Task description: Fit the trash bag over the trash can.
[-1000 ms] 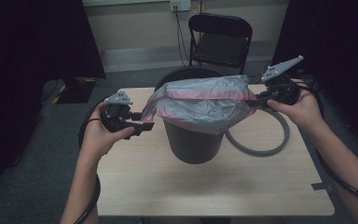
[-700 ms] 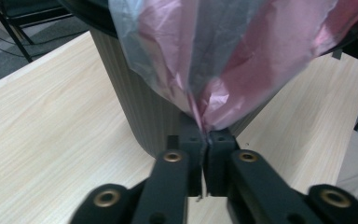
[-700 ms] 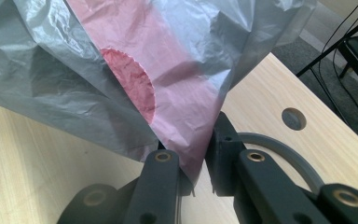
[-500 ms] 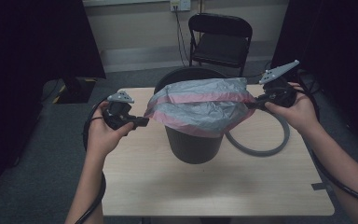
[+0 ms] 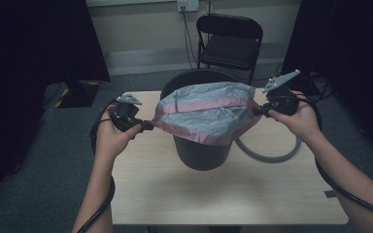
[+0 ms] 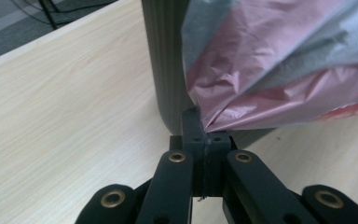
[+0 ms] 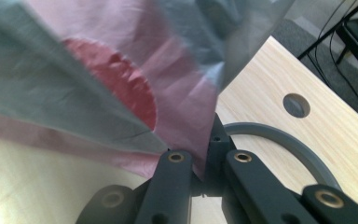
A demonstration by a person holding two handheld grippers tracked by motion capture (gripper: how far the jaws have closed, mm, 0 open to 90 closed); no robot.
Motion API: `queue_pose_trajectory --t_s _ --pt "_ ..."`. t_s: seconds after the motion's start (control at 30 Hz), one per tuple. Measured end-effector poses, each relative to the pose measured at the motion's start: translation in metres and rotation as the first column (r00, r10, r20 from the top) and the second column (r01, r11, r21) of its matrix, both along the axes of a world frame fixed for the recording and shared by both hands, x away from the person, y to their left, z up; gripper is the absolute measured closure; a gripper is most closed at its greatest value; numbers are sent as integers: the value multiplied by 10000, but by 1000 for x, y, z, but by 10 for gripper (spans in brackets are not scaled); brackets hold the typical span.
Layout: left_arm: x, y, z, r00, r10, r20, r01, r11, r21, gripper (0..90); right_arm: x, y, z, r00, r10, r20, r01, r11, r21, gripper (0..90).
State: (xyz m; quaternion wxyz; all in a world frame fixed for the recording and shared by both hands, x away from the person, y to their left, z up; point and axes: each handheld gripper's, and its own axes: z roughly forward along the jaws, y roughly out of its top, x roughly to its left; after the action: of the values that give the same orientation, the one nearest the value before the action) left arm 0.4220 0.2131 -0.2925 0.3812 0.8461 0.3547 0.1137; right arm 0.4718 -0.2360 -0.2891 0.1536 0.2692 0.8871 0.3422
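Left hand-held gripper (image 5: 148, 125) and right hand-held gripper (image 5: 258, 111) each pinching the bin bag (image 5: 206, 111) (edges opposite), stretched between them above the bin (image 5: 201, 153)

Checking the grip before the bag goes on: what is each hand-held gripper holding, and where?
Both pinch the bin bag: left hand-held gripper its left edge, right hand-held gripper its right edge.

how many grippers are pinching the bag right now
2: the left gripper holds the pink and grey bag at its left edge, the right gripper at its right edge, above the bin.
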Motion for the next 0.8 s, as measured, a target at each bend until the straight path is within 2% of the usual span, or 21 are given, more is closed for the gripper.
queue_pose_trajectory --t_s 0.13,0.2,0.27,0.33,0.43,0.47,0.57,0.63,0.73,0.8 --pt "-8 5 -2 9998 -164 131 166 9997 -166 900 -13 -4 15 9994 206 269 -212 9996 209 900" --pt "-14 7 -1 9989 -37 476 52 9995 -322 889 -19 -3 22 9990 303 332 -313 9990 310 900" --pt "-20 10 0 9967 115 809 -65 9981 -618 606 -25 -2 29 9981 414 467 -430 9985 348 900" --pt "-26 14 1 9951 88 987 -13 9971 -761 486 -30 0 34 9971 561 506 -583 9973 437 900" --pt "-34 19 5 9927 193 1188 -79 9953 -963 368 -35 7 39 9954 728 628 -747 9968 291 900" --pt "-36 21 7 9907 249 1335 -108 9943 -1056 360 -36 9 41 9948 798 639 -817 9963 278 900" --pt "-39 24 13 9849 112 1725 43 9960 -891 346 -40 18 45 9929 951 722 -959 9954 85 896" --pt "-40 21 14 9823 -103 1871 255 9965 -791 373 -42 22 47 9914 978 874 -959 9950 -264 895" --pt "-36 18 17 9795 50 2013 140 9956 -929 377 -41 22 48 9919 1010 770 -997 9948 -209 888" --pt "-34 15 21 9720 5 2349 234 9948 -992 385 -41 21 48 9923 1026 688 -1018 9947 -156 885"
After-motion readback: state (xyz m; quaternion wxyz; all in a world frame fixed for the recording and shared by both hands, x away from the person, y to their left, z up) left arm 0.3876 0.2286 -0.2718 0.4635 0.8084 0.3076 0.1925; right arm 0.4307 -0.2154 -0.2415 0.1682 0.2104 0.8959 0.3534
